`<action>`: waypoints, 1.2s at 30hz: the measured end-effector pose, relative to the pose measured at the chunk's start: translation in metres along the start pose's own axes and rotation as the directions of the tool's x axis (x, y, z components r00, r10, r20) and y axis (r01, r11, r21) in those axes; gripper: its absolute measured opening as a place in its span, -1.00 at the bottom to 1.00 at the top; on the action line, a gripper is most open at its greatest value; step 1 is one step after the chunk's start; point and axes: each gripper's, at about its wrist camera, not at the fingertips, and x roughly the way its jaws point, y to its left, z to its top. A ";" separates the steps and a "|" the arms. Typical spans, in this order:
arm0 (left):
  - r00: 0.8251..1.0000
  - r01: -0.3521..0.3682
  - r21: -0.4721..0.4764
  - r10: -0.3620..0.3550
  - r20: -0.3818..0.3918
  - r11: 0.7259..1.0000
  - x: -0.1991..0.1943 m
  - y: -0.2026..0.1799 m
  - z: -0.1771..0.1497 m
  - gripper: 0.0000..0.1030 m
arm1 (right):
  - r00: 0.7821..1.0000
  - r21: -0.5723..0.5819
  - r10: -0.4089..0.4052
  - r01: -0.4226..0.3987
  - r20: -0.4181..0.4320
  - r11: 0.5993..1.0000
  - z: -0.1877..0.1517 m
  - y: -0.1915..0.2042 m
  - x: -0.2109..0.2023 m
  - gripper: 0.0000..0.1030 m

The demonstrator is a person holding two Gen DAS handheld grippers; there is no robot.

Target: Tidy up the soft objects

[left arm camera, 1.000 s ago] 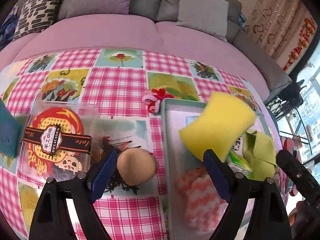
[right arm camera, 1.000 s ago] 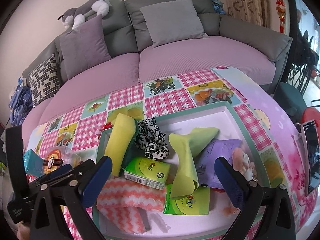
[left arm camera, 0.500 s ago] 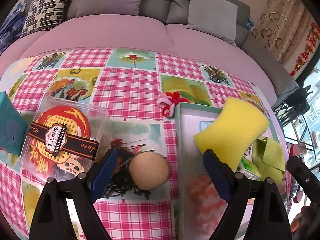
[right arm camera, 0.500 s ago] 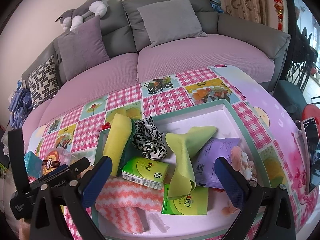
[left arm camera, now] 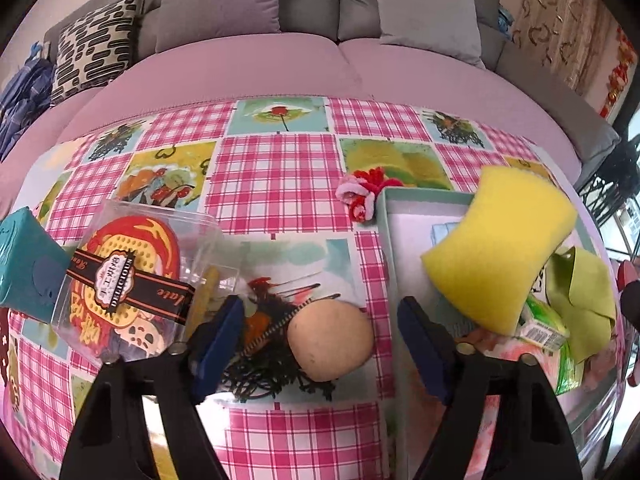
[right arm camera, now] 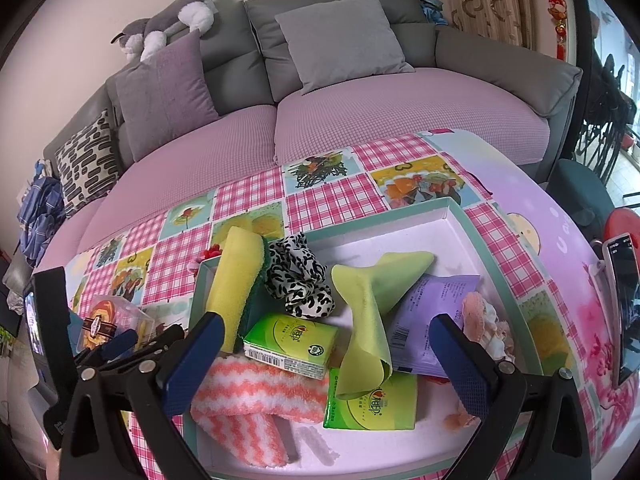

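Observation:
My left gripper (left arm camera: 320,344) is open and empty, its fingers either side of a beige round puff (left arm camera: 330,345) that lies on a tangle of black hair ties (left arm camera: 260,376). A red and white scrunchie (left arm camera: 360,194) lies by the tray's far corner. The teal-rimmed tray (right arm camera: 460,216) holds a yellow sponge (right arm camera: 236,280), a leopard-print scrunchie (right arm camera: 300,280), a green cloth (right arm camera: 368,312), green tissue packs (right arm camera: 292,340), a purple packet (right arm camera: 428,320) and an orange-white fuzzy cloth (right arm camera: 248,404). My right gripper (right arm camera: 324,364) is open and empty above the tray's near side.
A clear plastic box (left arm camera: 132,280) with a red label and a teal box (left arm camera: 24,264) sit at the table's left. A phone (right arm camera: 624,308) stands at the right edge. A pink sofa (right arm camera: 360,120) with cushions runs behind the table.
My left gripper has moved left and forward, from over the tray's edge to the beige puff, which now lies between its fingers. The right gripper has barely moved.

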 end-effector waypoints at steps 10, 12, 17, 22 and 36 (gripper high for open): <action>1.000 -0.006 0.009 0.006 -0.005 1.000 -0.001 -0.005 -0.002 0.24 | 1.000 -0.001 -0.001 0.001 -0.004 1.000 -0.001 0.002 0.001 1.00; 1.000 0.002 0.012 -0.002 -0.006 1.000 -0.001 -0.005 -0.002 0.24 | 1.000 -0.004 0.000 0.000 -0.007 1.000 -0.001 0.003 0.002 1.00; 1.000 0.020 -0.001 -0.020 -0.024 1.000 0.003 -0.005 -0.003 0.15 | 1.000 -0.009 0.001 -0.001 -0.009 1.000 -0.001 0.005 0.003 1.00; 0.999 0.026 -0.009 -0.026 -0.037 1.000 0.008 -0.004 -0.005 0.14 | 1.000 -0.008 -0.001 0.000 -0.012 1.000 -0.001 0.005 0.004 1.00; 0.996 0.060 -0.044 -0.063 -0.065 0.997 0.017 0.004 -0.008 0.02 | 1.000 -0.010 0.001 -0.001 -0.017 1.000 -0.001 0.005 0.005 1.00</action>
